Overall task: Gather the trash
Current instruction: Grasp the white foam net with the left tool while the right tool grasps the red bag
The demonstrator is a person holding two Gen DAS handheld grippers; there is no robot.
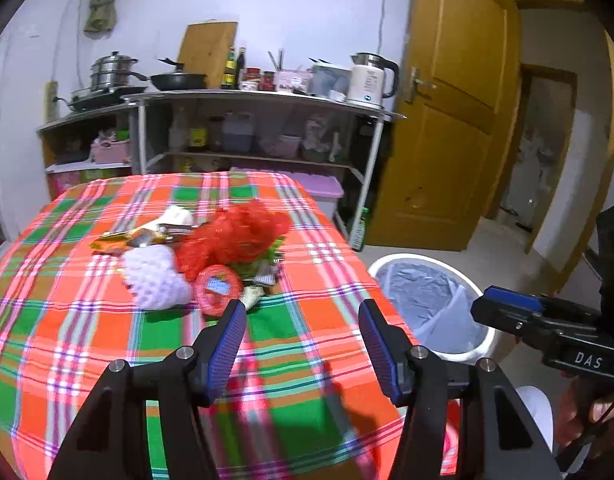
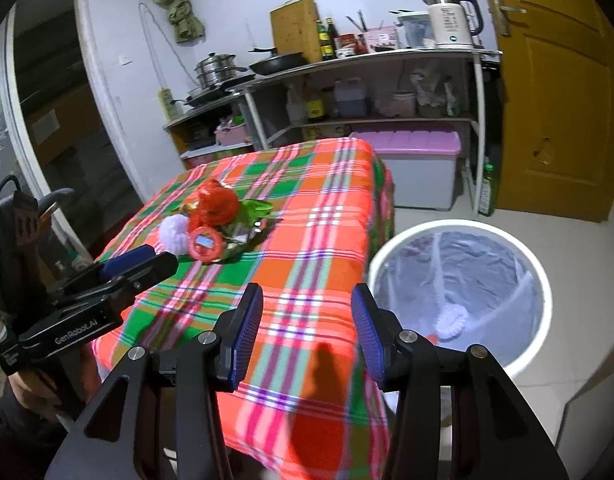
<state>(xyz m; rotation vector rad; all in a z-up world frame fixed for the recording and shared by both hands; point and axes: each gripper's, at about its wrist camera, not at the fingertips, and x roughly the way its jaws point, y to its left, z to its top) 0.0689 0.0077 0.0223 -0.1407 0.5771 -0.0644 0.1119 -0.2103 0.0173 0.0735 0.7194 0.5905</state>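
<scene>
Room: a small kitchen with a shelf rack of pots and bottles along the back wall, a yellow door, and a table under a plaid cloth.
Trash pile: red mesh net, white foam net, round red lid and crumpled wrappers, all bunched together mid-table.
Bin: white trash bin with a liner, on the floor just off the table's right edge; a white foam piece already lies inside.
Left gripper: spread wide, nothing between the pads.
Right gripper: parted and empty, hovering over the table corner beside the bin.
Key relation: the pile lies ahead and slightly left of the left gripper, with the lid its nearest piece; from the right gripper it is farther, ahead and to the left.
Nearer hand: the left, by my judgement.
</scene>
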